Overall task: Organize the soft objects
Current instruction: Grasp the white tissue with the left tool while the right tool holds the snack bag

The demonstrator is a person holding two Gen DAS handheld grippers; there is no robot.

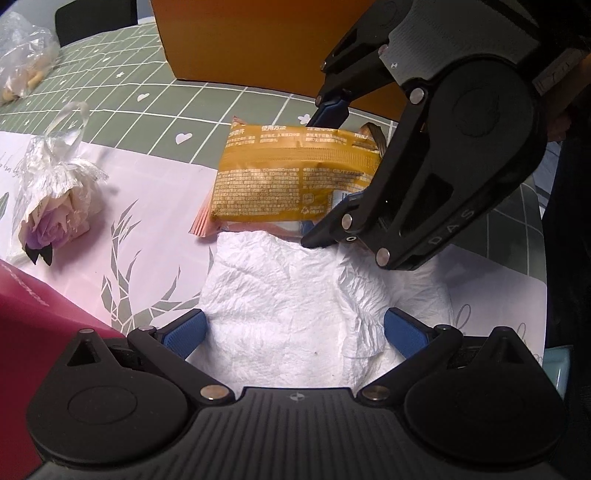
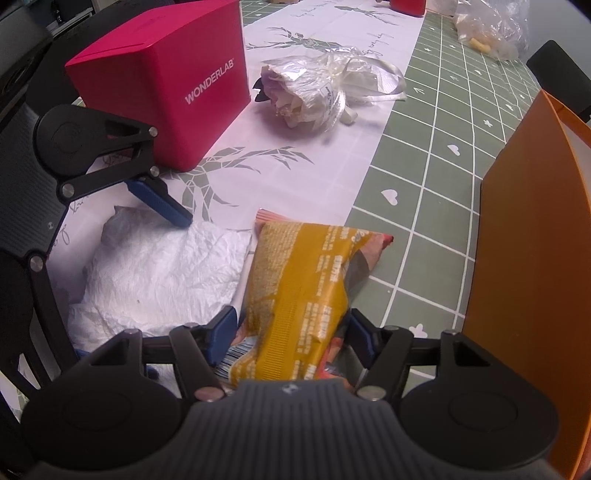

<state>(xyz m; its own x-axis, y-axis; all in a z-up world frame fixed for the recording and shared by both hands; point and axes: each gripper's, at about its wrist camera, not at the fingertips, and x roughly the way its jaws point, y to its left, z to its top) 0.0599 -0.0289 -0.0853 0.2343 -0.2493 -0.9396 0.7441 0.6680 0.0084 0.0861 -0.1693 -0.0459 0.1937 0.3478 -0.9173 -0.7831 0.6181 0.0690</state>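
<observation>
the right gripper (image 2: pixel 291 328), black with blue pads, points steeply down and holds a soft yellow-orange printed packet (image 2: pixel 295 291) between its two pads, which press on the packet's sides near its lower end. the rest of the packet reaches forward from the jaws, its far corner over the green gridded tablecloth (image 2: pixel 417 229). in the left wrist view the same gripper (image 1: pixel 325 173) comes in from the upper right and the packet (image 1: pixel 291 177) sits across its fingers.

the left gripper (image 1: pixel 293 328) has its jaws spread wide, nothing between the pads but a crumpled white paper towel (image 1: pixel 280 299) lying flat below them; whether the pads touch it is not clear. the towel lies just left of the right gripper, its edge meeting the packet.

to the right of the right gripper stands an orange cardboard box wall (image 2: pixel 524 280). ahead and to the left sits a magenta box (image 2: pixel 166 96) printed wonderlab. beyond it lies a clear plastic bag with a soft pale and purple toy (image 2: pixel 310 92) inside, on a white runner with grey deer print (image 2: pixel 295 48). a second clear bag (image 2: pixel 491 29) lies far ahead.
</observation>
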